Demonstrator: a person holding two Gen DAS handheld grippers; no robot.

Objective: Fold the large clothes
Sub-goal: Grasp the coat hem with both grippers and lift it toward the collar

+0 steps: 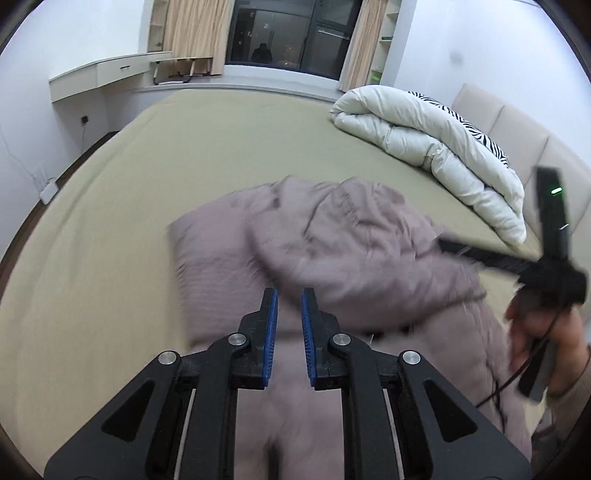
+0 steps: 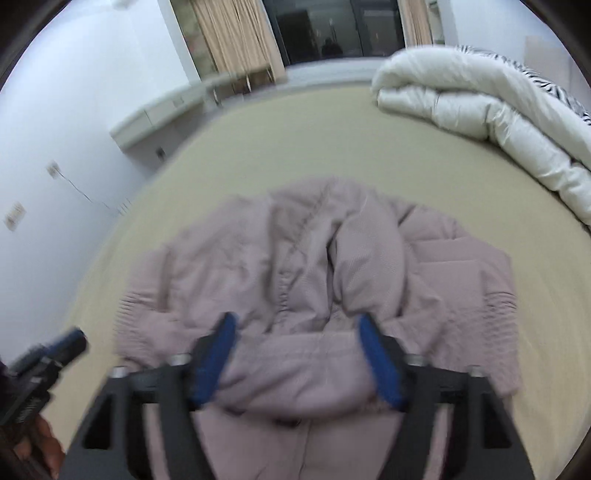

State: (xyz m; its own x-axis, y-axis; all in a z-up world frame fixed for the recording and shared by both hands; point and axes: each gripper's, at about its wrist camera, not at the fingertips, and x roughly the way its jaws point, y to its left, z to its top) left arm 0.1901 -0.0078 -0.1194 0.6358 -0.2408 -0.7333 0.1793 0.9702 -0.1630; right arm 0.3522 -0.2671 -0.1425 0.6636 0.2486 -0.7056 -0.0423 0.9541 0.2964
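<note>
The mauve padded coat (image 2: 317,266) is spread on the bed (image 1: 229,147), directly beneath both tools. The left tool (image 1: 289,301) is held slightly parted, empty. The right tool (image 2: 295,325) is spread wide, empty.

Mauve padded coat (image 2: 295,266), khaki bed sheet (image 1: 221,147), white duvet (image 1: 424,147) with zebra-striped side, blue gripper pads (image 1: 271,332)

From the left wrist we look down close over the mauve padded jacket (image 1: 332,251), facing the window (image 1: 288,33) at 12 o'clock. From the right wrist we face likewise. We share the jacket (image 2: 314,266), bed (image 2: 288,140), window (image 2: 332,29) and white duvet (image 2: 480,107) at 2 o'clock.
</note>
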